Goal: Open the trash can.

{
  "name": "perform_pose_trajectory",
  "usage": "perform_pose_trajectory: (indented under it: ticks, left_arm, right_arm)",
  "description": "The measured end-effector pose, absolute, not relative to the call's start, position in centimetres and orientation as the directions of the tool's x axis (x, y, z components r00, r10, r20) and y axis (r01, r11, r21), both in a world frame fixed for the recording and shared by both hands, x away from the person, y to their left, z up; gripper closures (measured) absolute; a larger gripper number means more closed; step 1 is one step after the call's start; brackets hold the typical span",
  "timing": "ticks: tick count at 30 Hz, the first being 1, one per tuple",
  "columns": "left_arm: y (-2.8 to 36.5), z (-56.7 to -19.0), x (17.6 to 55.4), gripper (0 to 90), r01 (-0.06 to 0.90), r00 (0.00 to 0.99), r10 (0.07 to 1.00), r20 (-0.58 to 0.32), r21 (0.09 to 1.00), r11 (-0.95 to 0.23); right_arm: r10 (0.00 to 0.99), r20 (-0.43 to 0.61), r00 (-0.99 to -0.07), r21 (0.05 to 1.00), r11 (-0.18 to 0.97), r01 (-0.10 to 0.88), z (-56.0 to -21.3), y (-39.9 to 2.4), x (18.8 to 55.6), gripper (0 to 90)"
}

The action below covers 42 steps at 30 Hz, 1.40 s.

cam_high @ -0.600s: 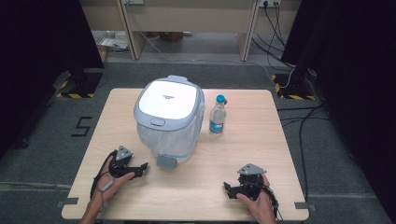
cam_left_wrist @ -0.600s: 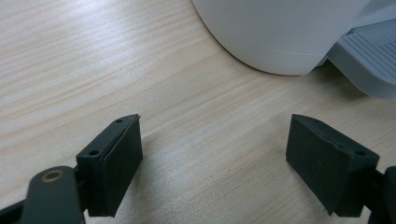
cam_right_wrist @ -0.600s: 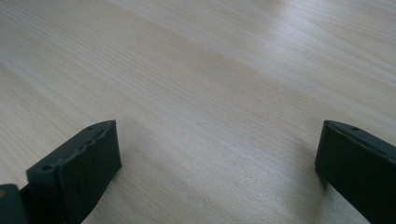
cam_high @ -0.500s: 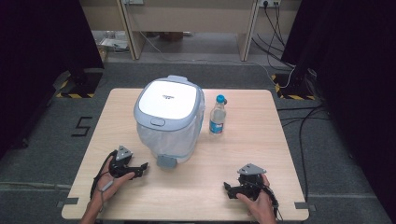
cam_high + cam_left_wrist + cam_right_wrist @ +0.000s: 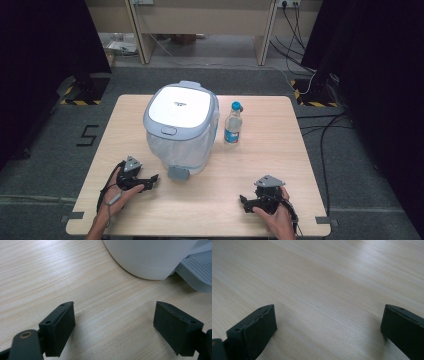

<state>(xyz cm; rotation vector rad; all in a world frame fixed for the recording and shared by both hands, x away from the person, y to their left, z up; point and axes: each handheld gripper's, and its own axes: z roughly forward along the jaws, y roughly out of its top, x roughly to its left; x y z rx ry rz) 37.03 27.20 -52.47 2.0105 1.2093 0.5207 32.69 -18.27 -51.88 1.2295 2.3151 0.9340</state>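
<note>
Beside the pedal bin [image 5: 181, 129] stands a bottle [image 5: 232, 124] — well apart from both tongs.

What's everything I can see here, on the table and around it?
pedal bin: one, white with grey lid and pedal, table centre, lid shut
water bottle: one, clear with blue cap and label, upright right of the bin, apart from it
table: one, light wood
cables: several, black, floor at right
desk: one, beige, behind the table
left tongs: one, black, open, near the pedal, holding nothing
right tongs: one, black, open over bare wood
hands: two, at the near edge
</note>
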Motion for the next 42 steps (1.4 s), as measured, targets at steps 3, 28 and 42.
perform_pose_trajectory:
  ticks: [3, 28, 42]
  left_arm:
    - [27.2, -52.5, 37.0, 16.6, 0.587, 0.475, 0.879, -0.028, 0.755, -0.293]
    - [28.7, -49.8, 36.1, 52.9, 0.496, 0.485, 0.871, -0.083, 0.846, -0.195]
    - [29.4, -47.0, 34.9, 87.8, 0.42, 0.463, 0.881, -0.093, 0.899, -0.126]
  right_arm:
    - [0.829, -0.007, -0.559, 0.696, 0.405, 0.593, -51.9, -18.3, 32.7, 0.4]
    - [0.827, -0.009, -0.562, 0.696, 0.409, 0.591, -51.9, -18.4, 32.8, 0.4]
    - [0.826, -0.009, -0.564, 0.695, 0.41, 0.59, -51.9, -18.4, 32.8, 0.4]
